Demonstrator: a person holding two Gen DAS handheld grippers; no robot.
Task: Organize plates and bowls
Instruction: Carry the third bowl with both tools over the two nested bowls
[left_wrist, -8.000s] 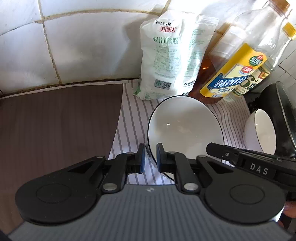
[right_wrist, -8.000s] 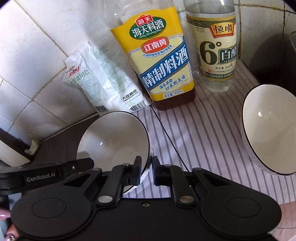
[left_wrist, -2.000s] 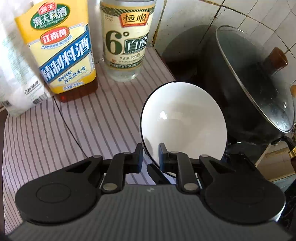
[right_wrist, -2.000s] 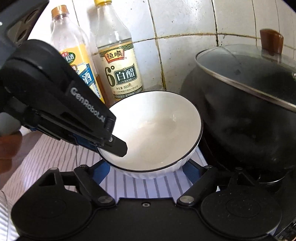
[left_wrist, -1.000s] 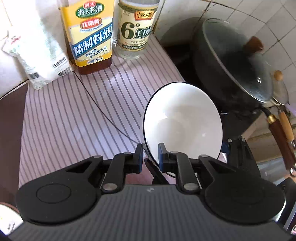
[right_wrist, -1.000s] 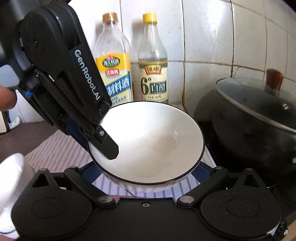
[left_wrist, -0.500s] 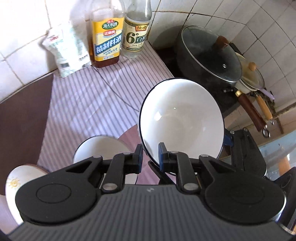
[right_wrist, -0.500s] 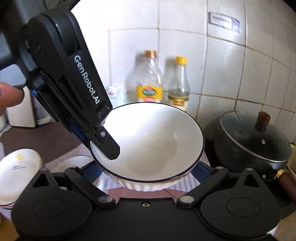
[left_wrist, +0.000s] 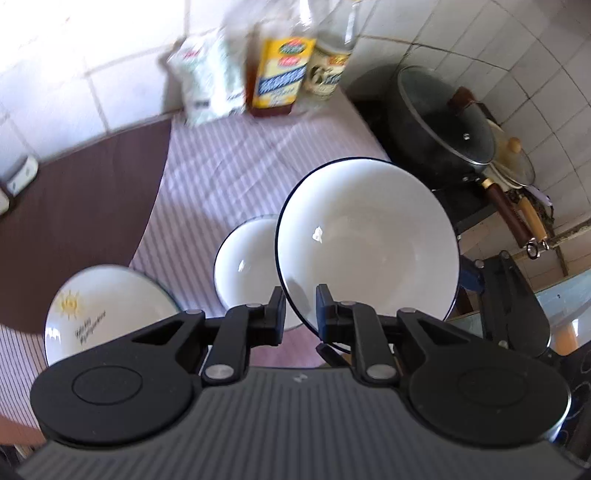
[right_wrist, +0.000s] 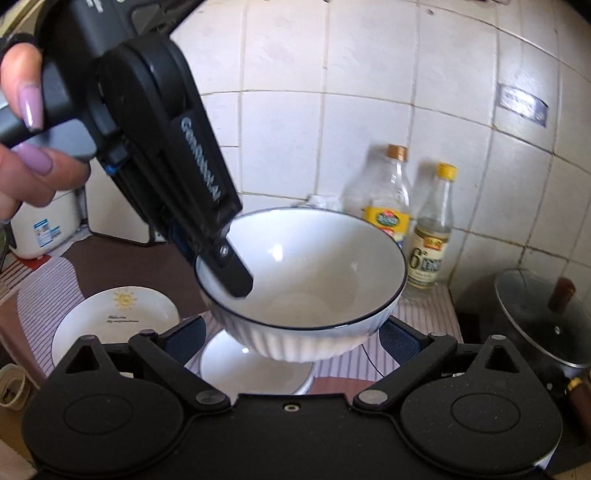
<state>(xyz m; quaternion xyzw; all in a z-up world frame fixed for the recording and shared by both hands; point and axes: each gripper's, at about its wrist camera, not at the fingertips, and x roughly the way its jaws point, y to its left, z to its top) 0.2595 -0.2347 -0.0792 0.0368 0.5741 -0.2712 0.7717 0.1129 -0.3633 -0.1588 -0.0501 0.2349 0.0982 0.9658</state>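
Observation:
A white bowl (left_wrist: 369, 240) with a dark rim hangs in the air, tilted in the left wrist view. My left gripper (left_wrist: 300, 295) is shut on its near rim, one finger inside and one outside. In the right wrist view the same bowl (right_wrist: 314, 280) sits between the wide-spread pads of my right gripper (right_wrist: 291, 332), which press its ribbed wall from both sides. The left gripper (right_wrist: 221, 258) comes in from the upper left, held by a hand. Below the held bowl a smaller white bowl (left_wrist: 247, 266) (right_wrist: 251, 369) stands on the cloth. A sun-printed plate (left_wrist: 103, 306) (right_wrist: 114, 317) lies to its left.
A striped cloth (left_wrist: 240, 166) covers the brown counter (left_wrist: 74, 192). A salt bag (left_wrist: 207, 81) and two bottles (left_wrist: 280, 77) (right_wrist: 428, 236) stand against the tiled wall. A black pot with a glass lid (left_wrist: 443, 125) (right_wrist: 543, 317) sits at the right, with pan handles (left_wrist: 517, 218) beyond.
Both grippers have carried the bowl up and back from the wall. The bottles have shrunk into the distance. The smaller bowl and the sun plate now lie nearly under the held bowl.

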